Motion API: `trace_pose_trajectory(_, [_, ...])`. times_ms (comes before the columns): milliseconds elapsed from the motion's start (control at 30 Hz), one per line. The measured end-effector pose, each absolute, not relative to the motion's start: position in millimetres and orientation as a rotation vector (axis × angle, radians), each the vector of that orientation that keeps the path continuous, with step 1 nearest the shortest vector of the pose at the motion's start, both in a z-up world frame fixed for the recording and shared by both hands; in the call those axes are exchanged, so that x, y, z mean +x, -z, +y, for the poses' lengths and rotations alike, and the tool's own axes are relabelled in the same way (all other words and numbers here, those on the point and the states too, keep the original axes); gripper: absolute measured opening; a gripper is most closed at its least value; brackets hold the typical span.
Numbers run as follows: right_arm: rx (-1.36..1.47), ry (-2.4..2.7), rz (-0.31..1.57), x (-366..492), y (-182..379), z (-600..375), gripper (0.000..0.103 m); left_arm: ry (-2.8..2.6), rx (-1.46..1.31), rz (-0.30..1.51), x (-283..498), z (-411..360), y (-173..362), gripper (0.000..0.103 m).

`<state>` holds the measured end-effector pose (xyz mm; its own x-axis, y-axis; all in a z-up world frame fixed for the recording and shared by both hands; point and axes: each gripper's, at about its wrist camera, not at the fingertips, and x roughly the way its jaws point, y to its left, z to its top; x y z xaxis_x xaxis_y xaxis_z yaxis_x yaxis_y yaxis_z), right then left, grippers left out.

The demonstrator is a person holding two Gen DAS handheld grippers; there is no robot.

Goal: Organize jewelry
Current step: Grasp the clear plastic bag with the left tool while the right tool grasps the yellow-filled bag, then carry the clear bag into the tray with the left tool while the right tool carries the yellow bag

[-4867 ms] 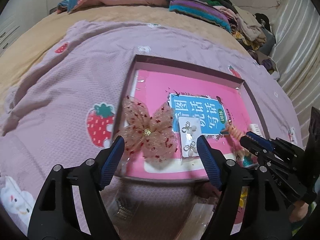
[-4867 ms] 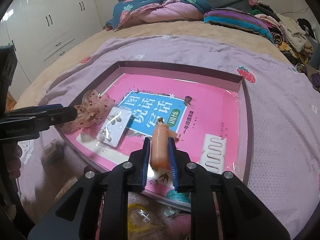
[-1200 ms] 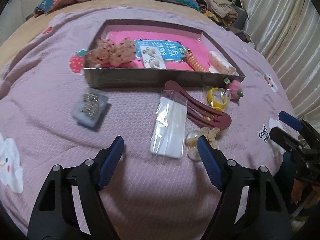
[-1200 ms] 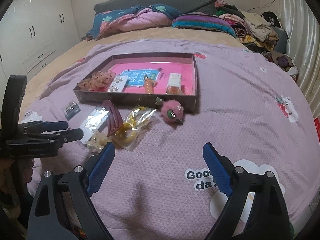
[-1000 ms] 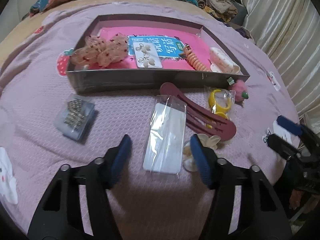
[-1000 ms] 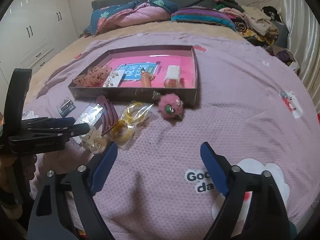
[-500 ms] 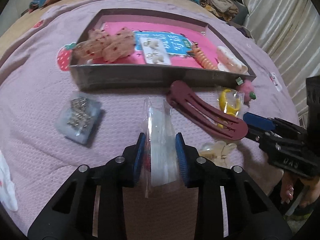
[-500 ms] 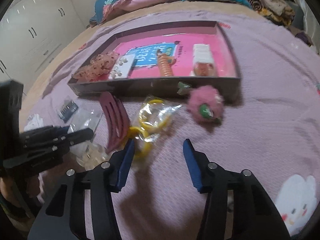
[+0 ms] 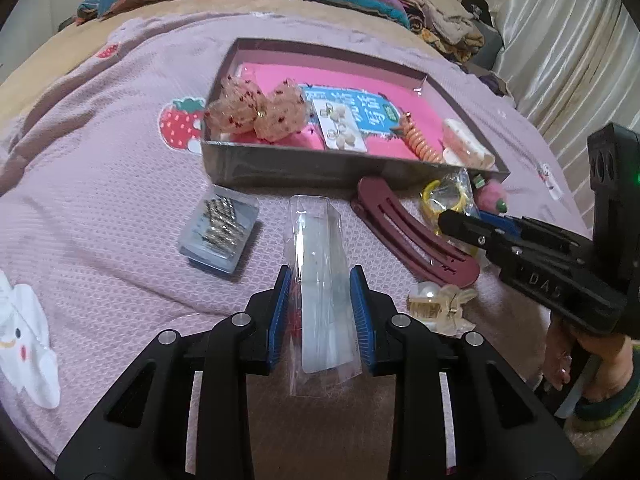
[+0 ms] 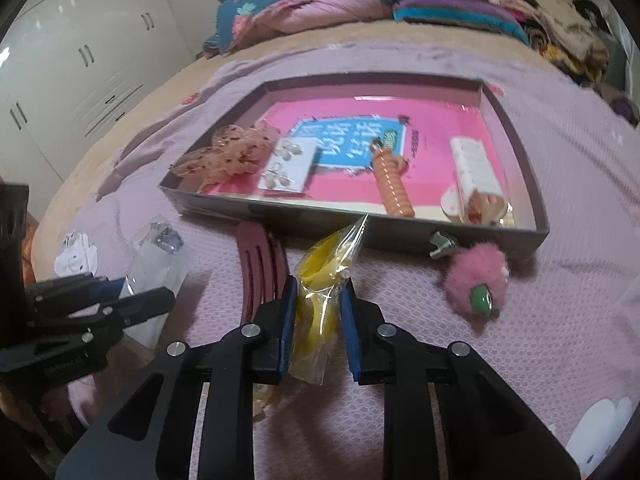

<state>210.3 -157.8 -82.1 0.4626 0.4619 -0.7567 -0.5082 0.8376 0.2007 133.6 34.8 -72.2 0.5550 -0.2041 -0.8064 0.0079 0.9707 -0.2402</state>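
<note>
Two grips: left gripper (image 9: pixel 322 312) clamped on clear packet (image 9: pixel 320 280) at lower centre; right gripper (image 10: pixel 318 324), just closed, pinching yellow bag (image 10: pixel 320 300). Light, crinkly, slippery; best gripped mid-body.

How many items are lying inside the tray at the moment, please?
4, left to right in the tray: mesh bow, earring card, orange spiral tie, white claw clip. Smaller pieces may be hidden behind its front wall.
</note>
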Motion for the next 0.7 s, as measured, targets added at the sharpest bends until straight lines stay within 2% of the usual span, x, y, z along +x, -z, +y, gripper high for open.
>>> trace_pose_trajectory(700, [-0.019,-0.566,0.714,181.7,7.8,-205.5,0.020,0.125,-0.203,0.865,144.4,29.9,11.4,0.022])
